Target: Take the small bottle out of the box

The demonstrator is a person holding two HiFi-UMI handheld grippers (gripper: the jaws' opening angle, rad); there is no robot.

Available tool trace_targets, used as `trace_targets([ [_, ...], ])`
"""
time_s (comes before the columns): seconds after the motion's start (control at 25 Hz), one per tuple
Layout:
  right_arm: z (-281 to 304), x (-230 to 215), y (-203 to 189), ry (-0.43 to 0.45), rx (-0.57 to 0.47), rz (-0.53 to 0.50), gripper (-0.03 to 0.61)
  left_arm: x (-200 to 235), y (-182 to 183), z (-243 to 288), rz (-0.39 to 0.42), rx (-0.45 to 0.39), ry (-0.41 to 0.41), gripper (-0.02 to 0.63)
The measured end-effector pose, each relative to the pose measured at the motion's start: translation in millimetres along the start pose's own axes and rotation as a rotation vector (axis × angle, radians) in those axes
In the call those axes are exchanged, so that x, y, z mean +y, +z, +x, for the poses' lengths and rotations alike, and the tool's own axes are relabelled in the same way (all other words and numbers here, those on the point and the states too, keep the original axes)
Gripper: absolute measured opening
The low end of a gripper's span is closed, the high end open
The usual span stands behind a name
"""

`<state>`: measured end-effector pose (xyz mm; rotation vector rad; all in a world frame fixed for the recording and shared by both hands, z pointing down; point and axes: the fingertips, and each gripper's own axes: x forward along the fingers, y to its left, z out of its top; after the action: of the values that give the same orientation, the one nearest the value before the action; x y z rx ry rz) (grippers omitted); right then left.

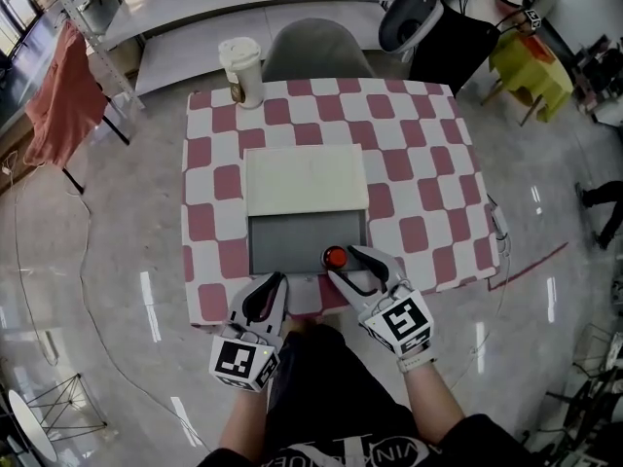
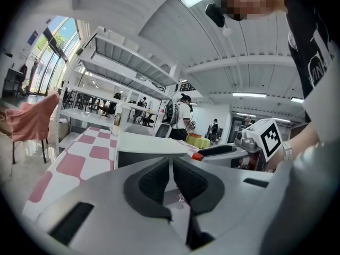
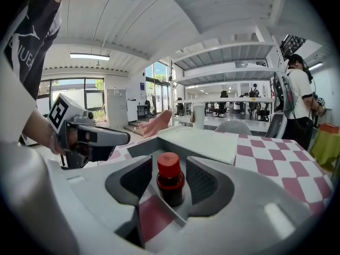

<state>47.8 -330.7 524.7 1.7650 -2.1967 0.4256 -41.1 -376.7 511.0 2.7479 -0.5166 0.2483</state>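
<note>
The right claw [image 1: 343,263] stands wide open at the near right corner of the box [image 1: 287,241]. The right gripper view shows the small bottle [image 3: 170,182] upright between its two dark pads [image 3: 137,178], with a clear gap on either side, so neither pad presses on it. The claw grips nothing and only brackets the bottle.

The left claw [image 1: 275,280] has its jaws drawn together, leaving only a thin slit between the pads [image 2: 154,180] and nothing in it. It hangs over the near edge of the surface [image 1: 419,212], just short of the box's near wall and left of the right claw.

The box is a shallow grey tray set toward the near edge of the red-and-white chequered surface, at about the middle of its width. Its white lid [image 1: 306,178] lies open and flat along the box's far side. The small bottle [image 1: 334,257] is dark with a red cap and appears to stand inside the box, tight in the near right corner. It is the only thing visible there, and the rest of the grey floor is bare.

A pale lidded cup [image 1: 241,71] stands at the far left corner of the surface, well apart from the box. A grey chair [image 1: 316,52] sits behind the far edge.
</note>
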Motion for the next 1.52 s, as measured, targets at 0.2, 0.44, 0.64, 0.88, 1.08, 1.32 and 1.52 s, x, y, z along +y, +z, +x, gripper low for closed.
trace_targets([
  [0.2,11,1,-1,0.02,0.048,-0.033,0.181,2,-1,0,0.005,0.007,0.024,0.028],
  [0.44,13,-2,-5,0.014,0.047,-0.028,0.181,3,-5,-5,-0.008,0.006,0.039,0.029],
  [0.64,13,-3,-7,0.013,0.047,-0.032,0.181,7,-4,-6,-0.011,0.001,0.054,0.028],
  [0.88,13,-1,-7,0.027,0.024,-0.101,0.156,6,-8,-7,-0.018,0.003,0.062,0.028],
  [1.08,12,-1,-8,0.029,0.016,-0.098,0.143,4,-11,-7,-0.024,0.005,0.067,0.028],
  [1.32,10,-3,-6,0.035,-0.003,-0.089,0.141,2,-14,-9,-0.028,0.005,0.078,0.028],
  [1.52,9,-6,-1,0.029,-0.028,-0.074,0.141,2,-14,-12,-0.027,0.002,0.09,0.029],
])
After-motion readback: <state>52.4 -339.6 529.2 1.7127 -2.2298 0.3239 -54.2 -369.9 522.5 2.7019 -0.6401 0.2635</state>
